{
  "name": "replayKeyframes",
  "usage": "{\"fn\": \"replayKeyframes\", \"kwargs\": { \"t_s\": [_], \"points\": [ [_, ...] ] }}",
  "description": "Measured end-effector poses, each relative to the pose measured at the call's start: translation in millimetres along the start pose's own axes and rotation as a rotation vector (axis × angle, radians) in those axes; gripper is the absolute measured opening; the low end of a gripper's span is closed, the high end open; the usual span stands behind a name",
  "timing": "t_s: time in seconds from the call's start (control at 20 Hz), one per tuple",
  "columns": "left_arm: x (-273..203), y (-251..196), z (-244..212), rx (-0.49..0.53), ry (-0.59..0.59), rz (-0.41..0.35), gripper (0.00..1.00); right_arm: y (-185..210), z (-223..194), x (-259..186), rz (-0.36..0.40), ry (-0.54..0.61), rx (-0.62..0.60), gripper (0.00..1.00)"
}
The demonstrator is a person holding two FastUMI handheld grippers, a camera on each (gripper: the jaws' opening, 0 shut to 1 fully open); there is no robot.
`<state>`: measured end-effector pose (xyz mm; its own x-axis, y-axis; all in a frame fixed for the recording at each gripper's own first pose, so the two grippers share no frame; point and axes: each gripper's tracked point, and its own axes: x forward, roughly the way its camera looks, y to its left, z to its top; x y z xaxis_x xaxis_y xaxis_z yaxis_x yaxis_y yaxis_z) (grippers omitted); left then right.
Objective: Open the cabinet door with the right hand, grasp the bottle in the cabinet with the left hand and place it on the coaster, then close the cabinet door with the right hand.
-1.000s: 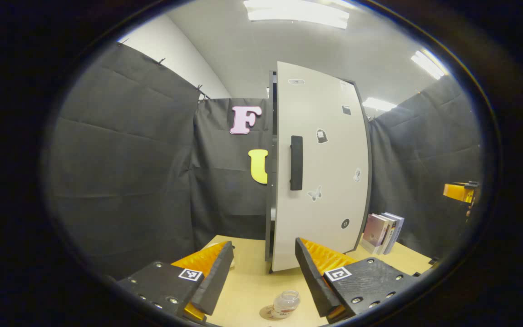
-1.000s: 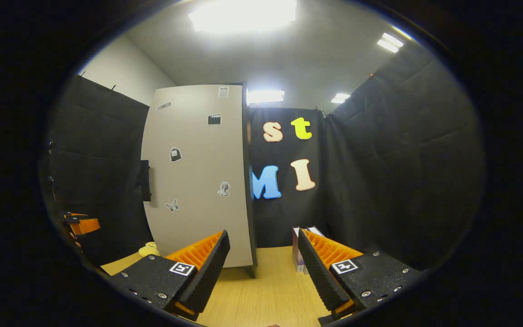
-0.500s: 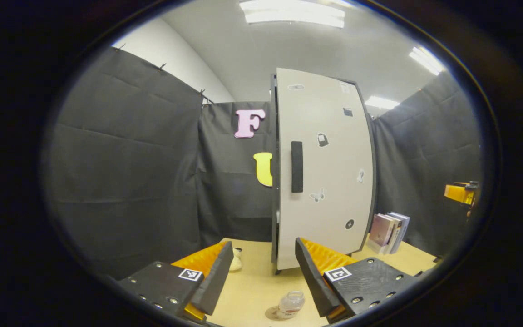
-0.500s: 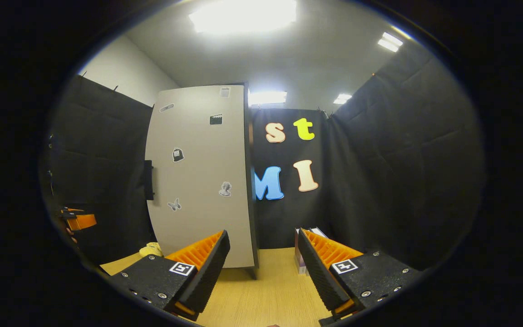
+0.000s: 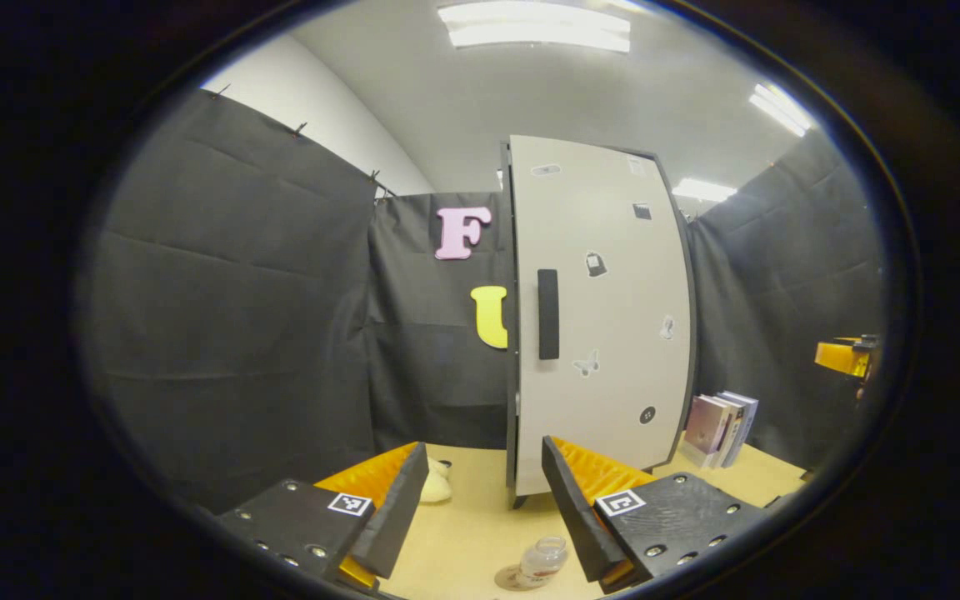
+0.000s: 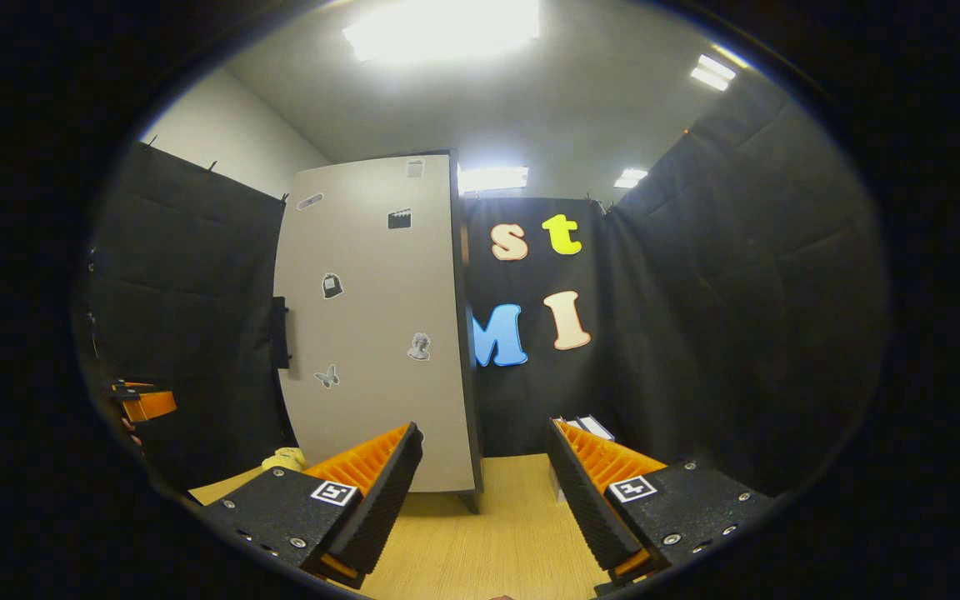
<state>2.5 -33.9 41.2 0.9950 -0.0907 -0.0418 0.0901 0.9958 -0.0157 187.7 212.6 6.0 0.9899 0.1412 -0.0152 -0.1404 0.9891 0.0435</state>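
Note:
The cabinet door [image 5: 605, 325] is pale grey with small stickers and a black vertical handle [image 5: 547, 314]; it stands shut against the dark frame. A small clear bottle [image 5: 543, 561] stands on a round coaster [image 5: 513, 578] on the wooden table, low between my left gripper's fingers. My left gripper [image 5: 484, 487] is open and holds nothing, pulled back from the bottle. In the right gripper view the same door [image 6: 380, 333] is left of centre, with its handle [image 6: 280, 333] at its left edge. My right gripper [image 6: 484, 471] is open, empty and apart from the door.
Several books [image 5: 722, 427] stand upright on the table right of the cabinet. A pale yellow soft object [image 5: 434, 487] lies left of the cabinet's foot. The other gripper [image 5: 842, 357] shows at the far right of the left gripper view.
The door has closed the last bit: the dark gap at its handle edge is gone. Both grippers have drawn back slightly from the cabinet. The bottle stays on the coaster.

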Motion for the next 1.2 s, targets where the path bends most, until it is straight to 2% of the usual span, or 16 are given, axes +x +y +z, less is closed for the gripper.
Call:
{"fn": "replayKeyframes", "kwargs": {
  "t_s": [0.15,0.2,0.25,0.3,0.4,0.5,0.55,0.65,0.7,1.2],
  "points": [
    [1,1,-3,-0.006,0.006,-0.005,0.82,0,4,1,-0.003,-0.013,-0.01,0.94],
    [1,1,-2,-0.006,0.003,-0.005,0.86,1,4,1,-0.003,-0.016,-0.011,0.94],
    [1,0,-2,-0.004,0.002,-0.005,0.82,3,4,1,-0.002,-0.015,-0.012,0.94],
    [1,0,-2,-0.002,0.001,-0.006,0.85,3,3,2,-0.002,-0.013,-0.013,0.94],
    [1,0,-4,0.001,-0.001,-0.006,0.82,3,2,2,-0.003,-0.009,-0.014,0.94],
    [1,0,-4,0.002,-0.004,-0.007,0.85,5,3,2,-0.004,-0.011,-0.016,0.94],
    [1,0,-5,0.003,-0.005,-0.007,0.82,5,4,1,-0.006,-0.012,-0.018,0.94],
    [2,-1,-6,0.007,-0.008,-0.005,0.85,7,4,2,-0.008,-0.015,-0.023,0.94],
    [1,0,-6,0.011,-0.01,-0.003,0.82,8,4,2,-0.006,-0.015,-0.023,0.94],
    [0,-1,-6,0.005,-0.018,-0.017,0.82,14,12,1,-0.005,-0.037,-0.039,0.94]
  ]
}}
